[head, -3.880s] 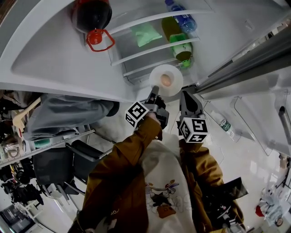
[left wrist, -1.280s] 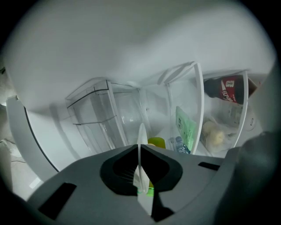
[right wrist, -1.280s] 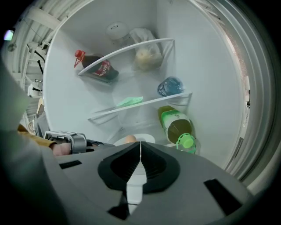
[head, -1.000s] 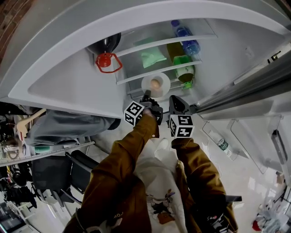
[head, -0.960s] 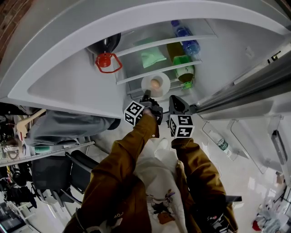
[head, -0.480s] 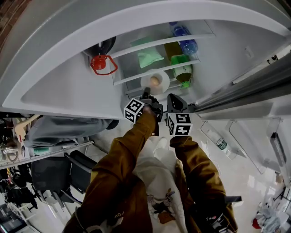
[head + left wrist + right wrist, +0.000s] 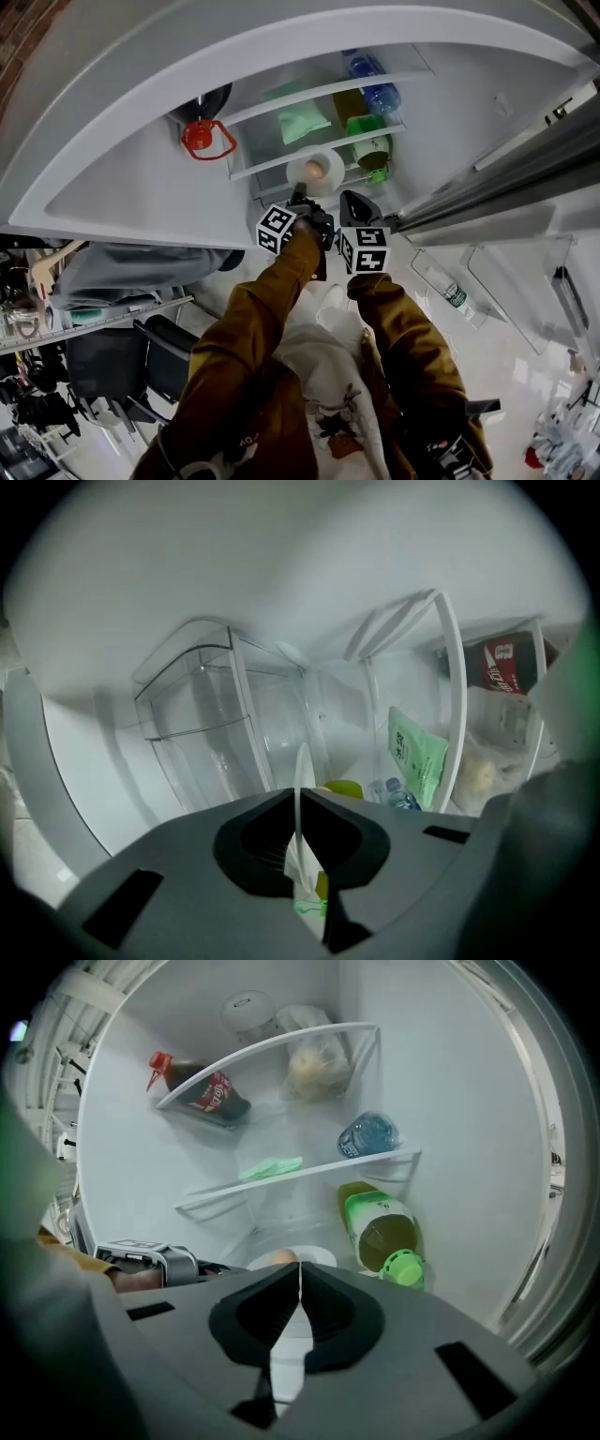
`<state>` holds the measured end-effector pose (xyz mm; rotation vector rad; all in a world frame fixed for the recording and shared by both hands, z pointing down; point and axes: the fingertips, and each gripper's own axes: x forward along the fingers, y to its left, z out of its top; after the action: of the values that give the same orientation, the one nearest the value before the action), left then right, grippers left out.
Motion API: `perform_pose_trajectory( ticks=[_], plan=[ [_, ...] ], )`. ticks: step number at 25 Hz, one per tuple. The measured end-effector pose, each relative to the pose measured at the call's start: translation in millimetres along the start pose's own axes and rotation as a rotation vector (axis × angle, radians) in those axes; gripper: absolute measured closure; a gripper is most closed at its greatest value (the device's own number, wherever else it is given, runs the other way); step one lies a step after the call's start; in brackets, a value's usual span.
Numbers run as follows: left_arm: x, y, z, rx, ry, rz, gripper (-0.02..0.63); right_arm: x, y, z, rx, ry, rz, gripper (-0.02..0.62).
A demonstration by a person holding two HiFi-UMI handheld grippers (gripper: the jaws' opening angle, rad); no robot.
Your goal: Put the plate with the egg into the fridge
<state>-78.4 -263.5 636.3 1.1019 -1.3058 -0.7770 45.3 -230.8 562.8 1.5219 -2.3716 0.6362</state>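
Observation:
A white plate carrying a brown egg hangs at the mouth of the open fridge, just below its lower shelf. My left gripper is shut on the plate's near rim. In the left gripper view the plate shows edge-on, pinched between the jaws of the left gripper. My right gripper is beside it on the right, shut and empty. From the right gripper I see the plate and egg just ahead.
The fridge shelves hold a dark bottle with a red cap, a green packet, a green-capped bottle and a blue water bottle. The open fridge door stands at right, with a small bottle in its bin.
Both grippers and the plate have moved forward into the fridge opening; the plate now looks smaller and lies closer under the lower shelf. The grip has not changed.

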Motion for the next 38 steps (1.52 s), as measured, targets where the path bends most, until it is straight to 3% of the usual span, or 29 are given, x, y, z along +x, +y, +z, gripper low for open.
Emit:
perform_pose_trajectory(
  ticks=[27, 38],
  plan=[
    [10, 9, 13, -0.049, -0.05, 0.051, 0.586, 10, -1, -5, -0.012, 0.017, -0.006, 0.588],
    [6, 11, 16, 0.032, -0.039, 0.117, 0.583, 9, -1, -6, -0.012, 0.02, -0.006, 0.588]
  ],
)
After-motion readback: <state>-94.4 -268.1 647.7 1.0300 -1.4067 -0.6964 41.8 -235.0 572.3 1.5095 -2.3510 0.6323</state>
